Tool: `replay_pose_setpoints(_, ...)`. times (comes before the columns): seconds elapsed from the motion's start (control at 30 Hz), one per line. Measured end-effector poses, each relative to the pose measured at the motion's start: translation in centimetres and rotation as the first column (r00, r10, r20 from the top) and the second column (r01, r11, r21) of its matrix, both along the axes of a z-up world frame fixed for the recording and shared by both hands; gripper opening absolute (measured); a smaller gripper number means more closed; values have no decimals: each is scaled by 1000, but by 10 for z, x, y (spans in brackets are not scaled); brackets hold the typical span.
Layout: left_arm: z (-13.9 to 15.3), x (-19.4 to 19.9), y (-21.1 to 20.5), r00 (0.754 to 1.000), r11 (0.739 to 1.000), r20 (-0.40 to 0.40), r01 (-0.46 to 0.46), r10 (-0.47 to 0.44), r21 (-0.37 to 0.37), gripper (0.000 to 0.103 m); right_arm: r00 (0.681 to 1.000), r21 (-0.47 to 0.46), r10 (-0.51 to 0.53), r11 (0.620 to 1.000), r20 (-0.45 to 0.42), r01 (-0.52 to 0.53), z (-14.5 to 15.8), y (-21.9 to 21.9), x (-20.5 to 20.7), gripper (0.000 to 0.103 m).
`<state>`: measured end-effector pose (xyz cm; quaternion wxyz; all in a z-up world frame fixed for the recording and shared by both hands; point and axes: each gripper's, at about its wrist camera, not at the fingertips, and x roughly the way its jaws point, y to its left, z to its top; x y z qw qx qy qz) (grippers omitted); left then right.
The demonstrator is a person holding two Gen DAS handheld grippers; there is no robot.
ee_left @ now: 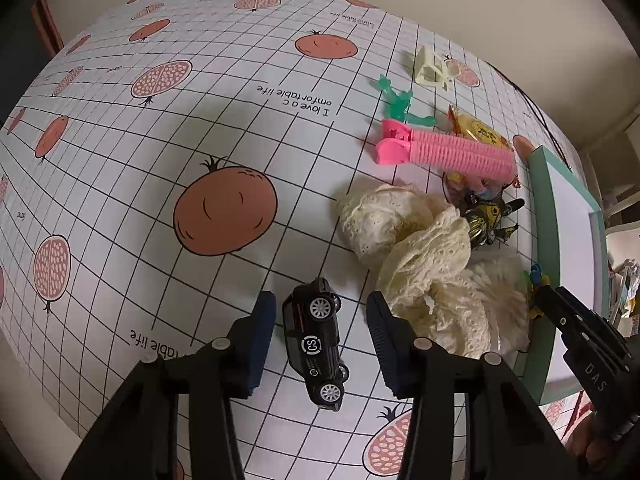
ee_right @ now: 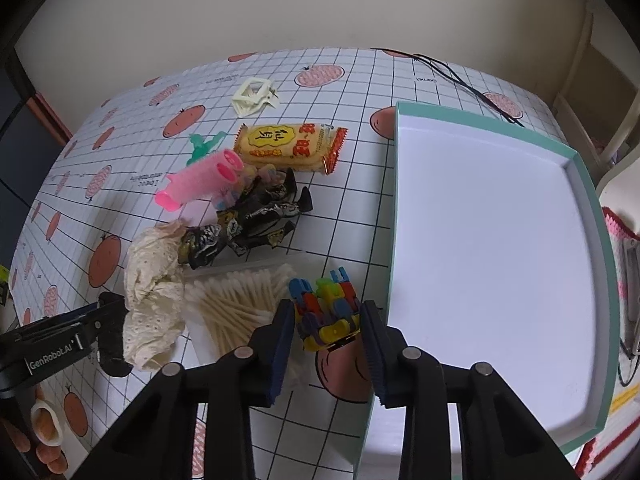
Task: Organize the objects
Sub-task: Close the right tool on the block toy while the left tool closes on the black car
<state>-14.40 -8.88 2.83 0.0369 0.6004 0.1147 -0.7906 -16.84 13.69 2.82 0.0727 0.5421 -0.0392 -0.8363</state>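
Note:
A black toy car [ee_left: 316, 344] lies on its side on the fruit-print tablecloth. My left gripper [ee_left: 320, 308] points down over it, a finger on each side and a gap showing between each pad and the car. In the right wrist view, a colourful block toy [ee_right: 326, 312] sits between the pads of my right gripper [ee_right: 328, 306], which press on both its sides, right beside the teal-rimmed white tray [ee_right: 584, 184]. The tray holds nothing.
Between the two grippers lie a cream lace cloth [ee_right: 152, 292] and a clear box of cotton swabs [ee_right: 236, 304]. Beyond them are black candy wrappers [ee_right: 248, 220], a pink hair roller [ee_right: 204, 180], a snack packet [ee_right: 288, 146], a green clip [ee_right: 204, 144] and a cream claw clip [ee_right: 254, 96]. A black cable [ee_right: 460, 76] runs past the tray.

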Motion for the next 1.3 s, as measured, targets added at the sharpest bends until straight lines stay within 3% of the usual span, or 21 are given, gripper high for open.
replay_pose_setpoints(0.23,-5,-3,0,1000,1000,25,3,-3,-8,37,1000,2,-12,1000,2,12,-3,0,-1,35)
replay_pose_setpoints(1.17,-15,-16,24,998,995,46,35,-31,-93,36,999,32,-21,999,-25,21,-3,-5,-3,35)
replay_pose_setpoints(1.3,-15,-19,25,998,995,46,35,-31,-92,30,999,35,-23,999,-30,24,-3,-4,-3,33)
